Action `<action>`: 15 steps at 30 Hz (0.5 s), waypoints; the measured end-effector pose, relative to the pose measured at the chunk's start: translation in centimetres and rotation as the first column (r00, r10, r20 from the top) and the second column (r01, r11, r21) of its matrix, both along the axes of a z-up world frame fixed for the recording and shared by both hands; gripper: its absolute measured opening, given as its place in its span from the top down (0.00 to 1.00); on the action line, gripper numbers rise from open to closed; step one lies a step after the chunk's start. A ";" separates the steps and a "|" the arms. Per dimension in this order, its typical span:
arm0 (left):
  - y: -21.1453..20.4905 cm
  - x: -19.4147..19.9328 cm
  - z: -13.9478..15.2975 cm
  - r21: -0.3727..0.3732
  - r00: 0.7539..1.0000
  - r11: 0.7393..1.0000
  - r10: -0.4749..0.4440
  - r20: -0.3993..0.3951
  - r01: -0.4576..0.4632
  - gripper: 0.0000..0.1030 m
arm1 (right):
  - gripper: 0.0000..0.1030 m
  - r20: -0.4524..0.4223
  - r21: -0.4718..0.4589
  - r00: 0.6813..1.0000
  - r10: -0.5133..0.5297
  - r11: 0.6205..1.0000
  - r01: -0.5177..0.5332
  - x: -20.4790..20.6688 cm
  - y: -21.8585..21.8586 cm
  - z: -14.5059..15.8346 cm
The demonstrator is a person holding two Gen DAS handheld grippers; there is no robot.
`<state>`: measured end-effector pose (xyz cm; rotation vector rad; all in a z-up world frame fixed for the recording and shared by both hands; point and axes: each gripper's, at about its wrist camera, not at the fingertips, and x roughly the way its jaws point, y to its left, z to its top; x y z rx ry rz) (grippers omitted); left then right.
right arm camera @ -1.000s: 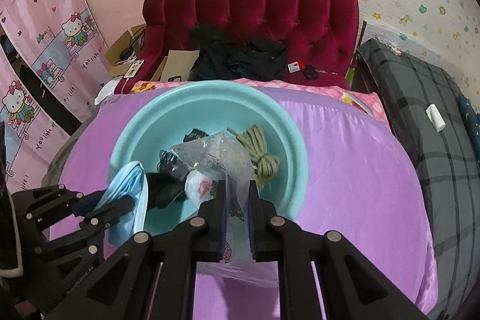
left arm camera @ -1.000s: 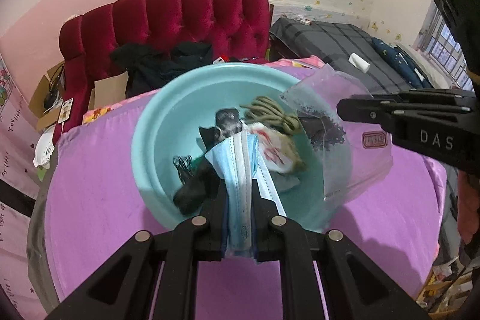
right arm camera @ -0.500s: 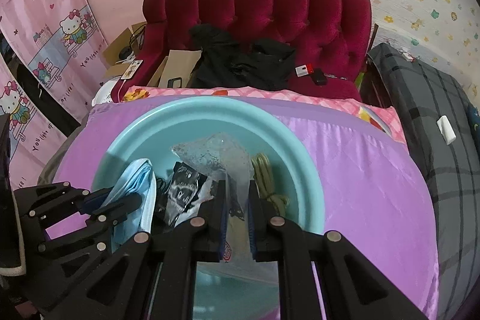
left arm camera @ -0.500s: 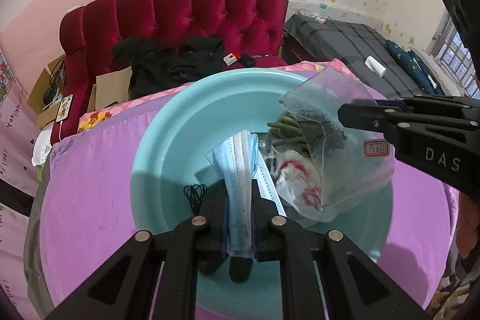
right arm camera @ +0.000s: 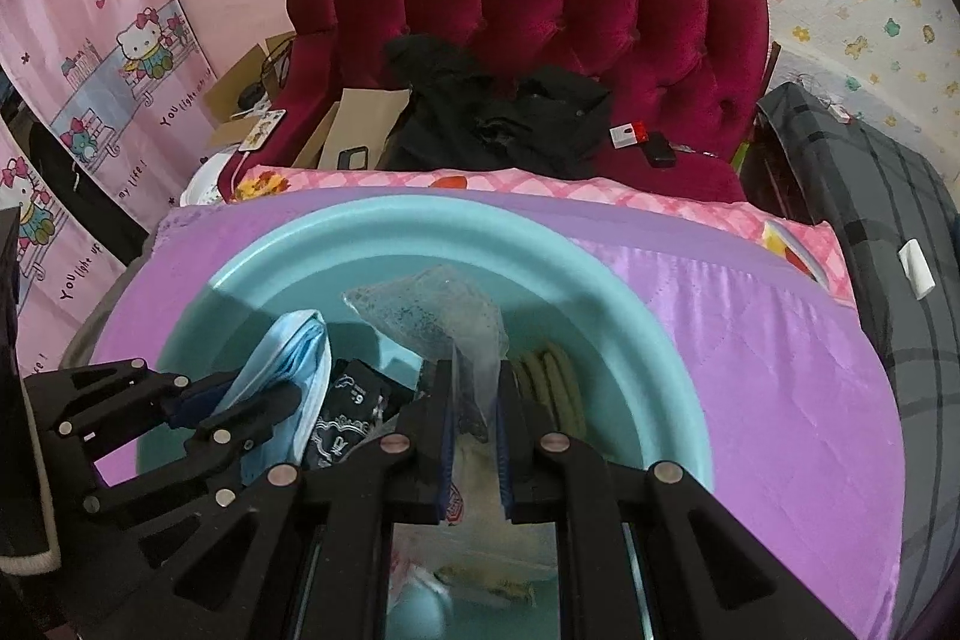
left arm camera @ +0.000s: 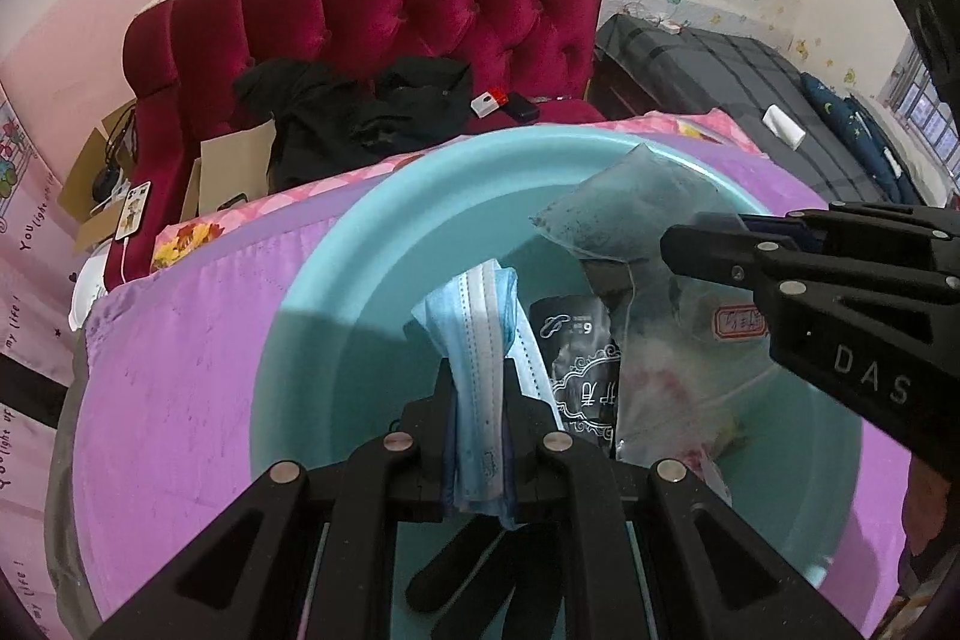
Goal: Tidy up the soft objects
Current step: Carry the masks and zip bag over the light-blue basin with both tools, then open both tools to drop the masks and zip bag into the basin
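Note:
A light blue basin (left arm camera: pixel 384 244) (right arm camera: pixel 630 292) sits on a purple cloth. My left gripper (left arm camera: pixel 478 388) is shut on a folded blue face mask (left arm camera: pixel 480 316), held upright over the basin; it also shows in the right wrist view (right arm camera: pixel 288 358). My right gripper (right arm camera: pixel 474 388) is shut on a clear plastic bag (right arm camera: pixel 438 310), which the left wrist view shows (left arm camera: pixel 624 214) to the right of the mask. A black packet (left arm camera: pixel 579 358) (right arm camera: pixel 348 418) and olive cord (right arm camera: pixel 552 376) lie in the basin.
A red tufted sofa (left arm camera: pixel 420 4) with black clothes (left arm camera: pixel 360 112) and cardboard stands behind the table. A grey plaid bed (right arm camera: pixel 888 196) is at the right. Pink cartoon curtains (right arm camera: pixel 90 58) hang at the left.
Both grippers have moved forward and lower over the basin, carrying mask and bag. The basin now fills more of both views; the black packet shows between them.

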<state>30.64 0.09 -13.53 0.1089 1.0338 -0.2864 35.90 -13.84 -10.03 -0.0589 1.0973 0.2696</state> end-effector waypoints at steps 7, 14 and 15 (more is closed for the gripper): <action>0.1 1.2 -1.8 0.026 1.000 1.000 0.011 -0.025 -0.011 0.88 | 0.88 -0.024 0.020 1.000 -0.004 1.000 0.004 0.7 -0.1 -1.5; 0.1 1.1 -2.1 0.051 1.000 0.999 0.003 -0.010 -0.003 0.75 | 0.72 -0.014 0.016 1.000 -0.007 1.000 0.007 0.5 0.1 -1.2; 0.0 1.1 -2.0 0.055 1.000 0.998 0.000 -0.007 0.000 0.63 | 0.67 -0.013 0.018 1.000 -0.012 1.000 0.012 0.5 0.1 -1.0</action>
